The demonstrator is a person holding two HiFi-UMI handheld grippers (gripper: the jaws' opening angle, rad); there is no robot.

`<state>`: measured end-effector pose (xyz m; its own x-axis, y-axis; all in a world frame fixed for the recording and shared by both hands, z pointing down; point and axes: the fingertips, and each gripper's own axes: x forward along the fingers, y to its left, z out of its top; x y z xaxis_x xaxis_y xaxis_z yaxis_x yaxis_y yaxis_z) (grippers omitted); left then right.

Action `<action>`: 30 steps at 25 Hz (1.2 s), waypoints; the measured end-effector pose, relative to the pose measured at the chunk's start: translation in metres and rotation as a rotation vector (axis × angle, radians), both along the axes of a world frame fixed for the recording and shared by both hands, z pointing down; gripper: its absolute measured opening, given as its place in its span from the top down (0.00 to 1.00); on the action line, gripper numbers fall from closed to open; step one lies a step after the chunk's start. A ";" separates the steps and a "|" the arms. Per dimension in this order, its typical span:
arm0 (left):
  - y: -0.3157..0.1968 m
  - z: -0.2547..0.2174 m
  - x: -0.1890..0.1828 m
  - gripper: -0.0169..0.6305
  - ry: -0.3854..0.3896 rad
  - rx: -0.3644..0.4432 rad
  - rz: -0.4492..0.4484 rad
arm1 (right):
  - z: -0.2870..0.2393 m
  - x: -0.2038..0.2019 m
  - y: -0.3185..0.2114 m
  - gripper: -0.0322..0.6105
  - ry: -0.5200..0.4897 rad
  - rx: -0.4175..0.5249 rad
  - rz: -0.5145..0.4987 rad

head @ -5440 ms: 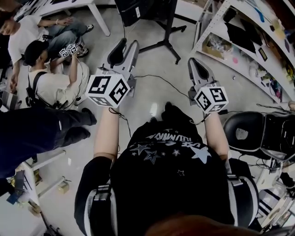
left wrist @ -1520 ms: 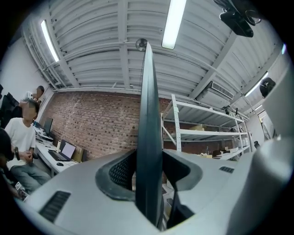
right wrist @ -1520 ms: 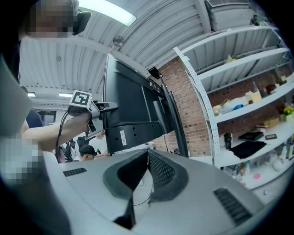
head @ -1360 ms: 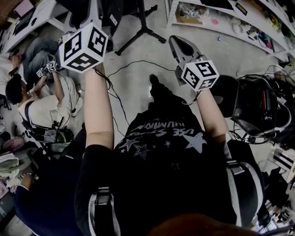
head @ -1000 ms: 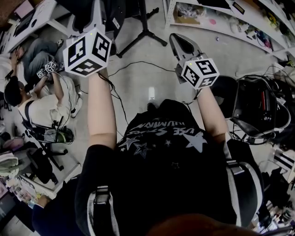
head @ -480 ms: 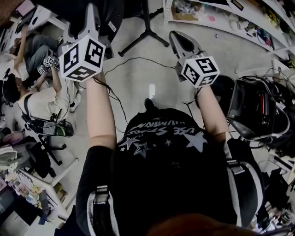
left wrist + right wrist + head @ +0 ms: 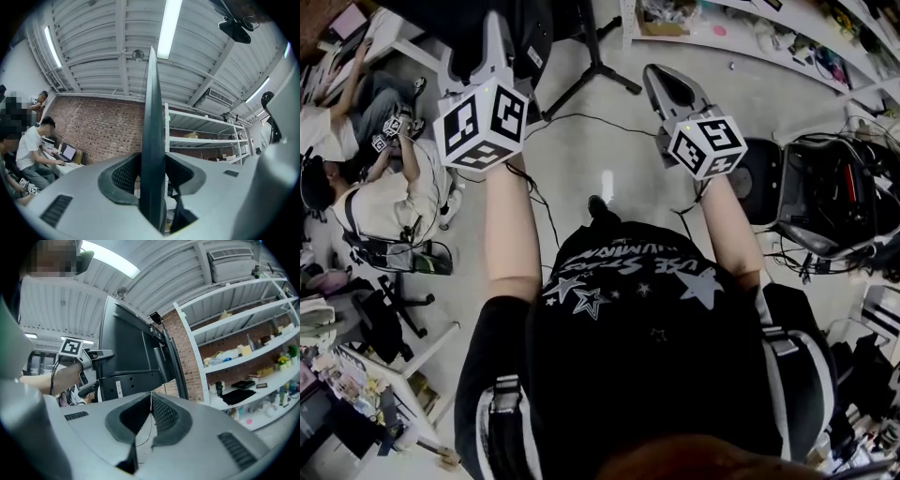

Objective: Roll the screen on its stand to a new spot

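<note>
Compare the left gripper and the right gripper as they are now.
The left gripper is clamped on the screen's thin edge; the right gripper is shut on nothing. The left gripper touches the screen; the right gripper hangs apart from it, with the screen's back ahead of it. Both have their jaws closed.

- The screen [image 7: 539, 23] runs off the head view's top edge; only its dark lower part shows.
- The left gripper [image 7: 495, 23] has its jaw tips lost against that dark panel there.
- In the left gripper view, the screen's lower end sits hidden behind the jaws.
- A label [image 7: 118, 389] on the screen's back is too small to read.
- The stand [image 7: 179, 376] has its foot hidden behind the right gripper [image 7: 151, 397].
- Goods on the shelf [image 7: 189, 352] are too small to name.
</note>
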<state>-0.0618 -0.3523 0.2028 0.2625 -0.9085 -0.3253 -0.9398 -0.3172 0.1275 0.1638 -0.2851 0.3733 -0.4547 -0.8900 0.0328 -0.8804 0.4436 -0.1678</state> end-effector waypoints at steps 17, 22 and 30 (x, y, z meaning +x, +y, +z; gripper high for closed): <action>0.038 0.004 0.009 0.69 -0.002 -0.055 -0.001 | 0.000 0.029 0.072 0.94 0.003 0.001 0.004; 0.036 0.003 0.004 0.69 -0.007 -0.050 0.009 | -0.004 0.036 0.081 0.94 0.002 0.012 0.011; 0.036 0.004 0.010 0.69 -0.026 -0.055 -0.006 | -0.014 0.043 0.096 0.94 -0.021 0.038 0.018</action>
<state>-0.0516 -0.3161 0.2067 0.2652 -0.9263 -0.2676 -0.9447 -0.3051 0.1200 0.2065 -0.1890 0.3598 -0.4385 -0.8987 -0.0101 -0.8850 0.4337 -0.1694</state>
